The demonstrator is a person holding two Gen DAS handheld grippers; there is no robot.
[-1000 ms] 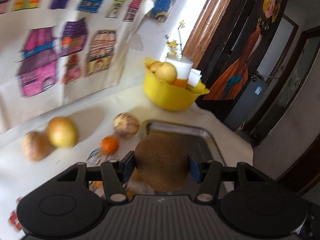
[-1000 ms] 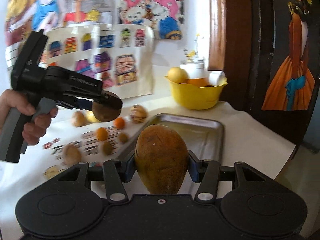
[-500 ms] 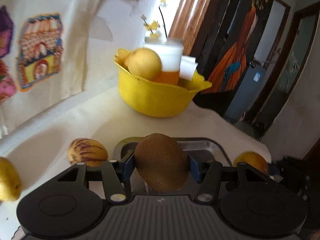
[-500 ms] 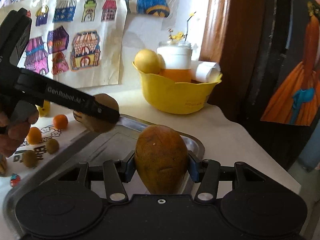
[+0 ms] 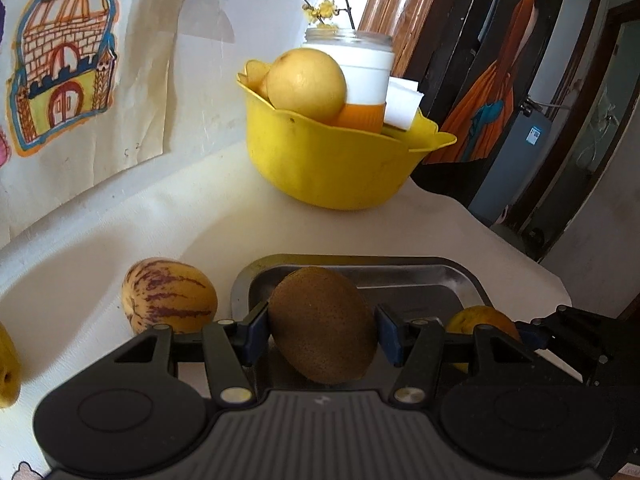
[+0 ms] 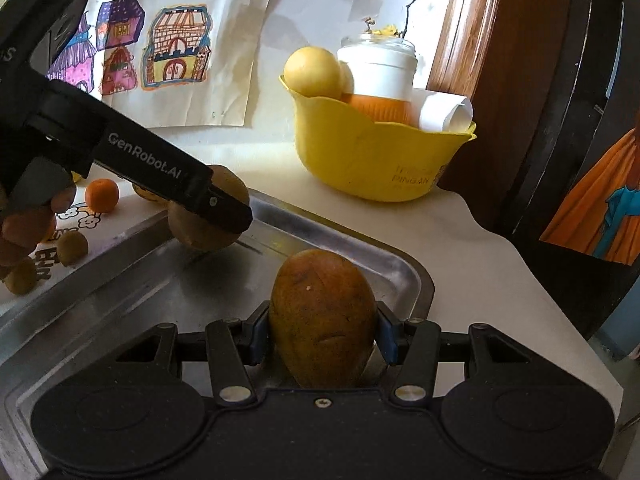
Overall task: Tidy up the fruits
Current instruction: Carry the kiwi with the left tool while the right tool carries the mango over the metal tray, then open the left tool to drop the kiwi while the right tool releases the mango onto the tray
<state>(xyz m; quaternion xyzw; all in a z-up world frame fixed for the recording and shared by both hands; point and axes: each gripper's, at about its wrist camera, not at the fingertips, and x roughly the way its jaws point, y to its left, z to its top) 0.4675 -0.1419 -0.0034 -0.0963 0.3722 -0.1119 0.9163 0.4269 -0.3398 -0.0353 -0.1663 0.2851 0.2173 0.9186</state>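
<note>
Both hands are loaded and nothing lies in the tray as far as I can see, so I judge the sorting barely begun; the left gripper has its jaws clamped on a kiwi, held low over the tray's far left corner, and from the right-hand view that kiwi looks close to the metal floor, though I cannot tell if it touches; the right gripper has its jaws clamped on a mango, held above the tray's near right part; both pieces are not yet released.

Left to gather, by my reckoning: a striped melon sitting just beside the tray's left rim, a small orange and a few little brown fruits further out on the surface, and a yellow fruit at the left edge of the left view.

The kiwi is an egg shape with dull, fuzzy brown skin finely speckled; the mango is a taller oval, orange-brown, mottled and faintly creased; the melon is smooth, cream-yellow with purple streaks; the tray is shallow brushed steel with rounded corners and a rolled rim, giving a soft reflection; the surface is covered in a pale matte cloth; at the back stands a yellow bowl of glossy plastic with a wavy lip, holding smooth yellow fruit and a jar.
</note>
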